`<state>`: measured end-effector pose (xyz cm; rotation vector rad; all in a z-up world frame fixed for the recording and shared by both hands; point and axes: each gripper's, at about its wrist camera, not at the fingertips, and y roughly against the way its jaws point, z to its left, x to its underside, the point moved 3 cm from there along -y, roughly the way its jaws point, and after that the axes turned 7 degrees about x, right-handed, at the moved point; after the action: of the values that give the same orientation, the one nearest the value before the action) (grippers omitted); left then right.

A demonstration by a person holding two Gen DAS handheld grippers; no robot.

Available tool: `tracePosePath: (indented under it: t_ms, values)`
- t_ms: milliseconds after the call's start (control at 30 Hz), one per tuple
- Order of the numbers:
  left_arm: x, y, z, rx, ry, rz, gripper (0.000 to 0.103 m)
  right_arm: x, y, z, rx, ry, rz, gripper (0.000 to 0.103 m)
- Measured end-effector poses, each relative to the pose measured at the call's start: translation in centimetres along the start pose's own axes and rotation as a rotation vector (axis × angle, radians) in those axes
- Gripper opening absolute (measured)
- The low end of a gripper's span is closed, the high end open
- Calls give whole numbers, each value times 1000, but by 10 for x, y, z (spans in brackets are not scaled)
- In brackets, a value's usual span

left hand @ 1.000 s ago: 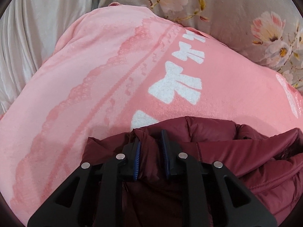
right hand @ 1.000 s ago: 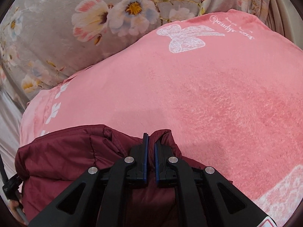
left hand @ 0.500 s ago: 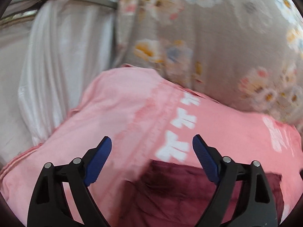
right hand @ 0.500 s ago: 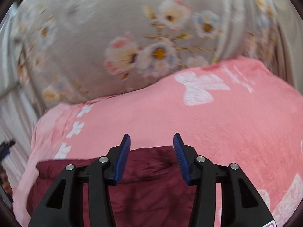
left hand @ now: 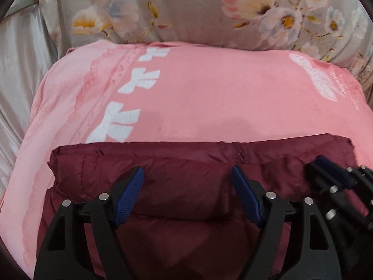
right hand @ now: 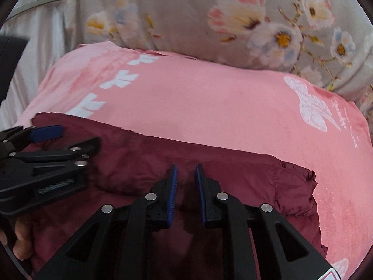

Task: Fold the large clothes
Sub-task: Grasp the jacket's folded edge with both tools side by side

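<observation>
Curtain [left hand: 21,74]: pale satin cloth, hung at the far left edge of both views.
Blanket [left hand: 221,98]: pink fleece with white bows and a lace print, spread flat across the middle of the scene and lying under the jacket.
Bows [left hand: 119,126]: a row of white ones, ran along the blanket's left side toward the far edge.
Jacket [left hand: 186,186]: dark red padded garment, folded into a broad rectangle on the near part of the blanket; its far edge ran straight, with a short ribbed patch near the middle.
Left gripper [left hand: 187,182]: hovered over the left half of the jacket with jaws set wide; they had just narrowed slightly; only the jacket's surface showed in the gap, and the pads did not press on it.
Left gripper, seen from the right wrist [right hand: 67,137]: lay at the left edge, over the jacket's left end.
Hand [right hand: 19,240]: fingers on the left gripper's handle, low at the left edge of the right wrist view.
Right gripper [right hand: 186,175]: hovered over the jacket's right half; jaws narrow, a small gap left between the blue pads, having just been closing; nothing pinched.
Right gripper, seen from the left wrist [left hand: 331,170]: just beside the left gripper, over the jacket's right end.
Flowered cloth [left hand: 233,11]: grey with pink and white blossoms, beyond the blanket's far edge.
</observation>
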<state>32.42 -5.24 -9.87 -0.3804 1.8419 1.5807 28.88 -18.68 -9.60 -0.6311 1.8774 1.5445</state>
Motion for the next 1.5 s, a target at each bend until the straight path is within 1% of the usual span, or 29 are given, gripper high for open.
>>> tracePosePath:
  t_ms: [33,100,167,300,400,567,767,1133,1233,1267,1300,1333,1367,1433,1500]
  values:
    - [1,-8,9,-5,20,12,75,2,-6,-8,-6,-19,14,14]
    - [3,-20,19,7,53,17,76,5,-20,-19,-51,-82,50,12]
    - [5,-23,23,6,65,12,76,6,-29,-22,-70,-107,64,12]
    - [7,-33,19,-26,55,-5,79,7,-41,-16,-53,-93,68,12]
    - [7,-39,18,-33,54,-8,80,8,-48,-16,-60,-103,74,11]
    - [8,-46,19,-32,56,-6,82,9,-52,-19,-75,-118,76,11]
    - [8,-48,16,-47,47,-2,82,9,-55,-19,-83,-121,77,11]
    - [8,-50,16,-63,43,-4,83,9,-58,-19,-87,-126,78,11]
    - [8,-50,16,-64,41,-2,83,7,-58,-21,-104,-136,79,12]
    - [8,-49,17,-59,45,-3,83,7,-56,-23,-108,-144,78,12]
    - [9,-45,18,-56,56,-2,83,7,-48,-25,-94,-157,79,11]
    - [10,-38,20,-60,64,-3,83,7,-39,-27,-89,-171,75,14]
    - [13,-26,21,-59,74,-10,83,7,-24,-27,-112,-187,60,19]
    - [19,-4,23,-40,89,-30,83,9,5,-19,-163,-193,23,19]
    - [26,10,25,-42,104,-25,83,13,20,-2,-191,-170,22,19]
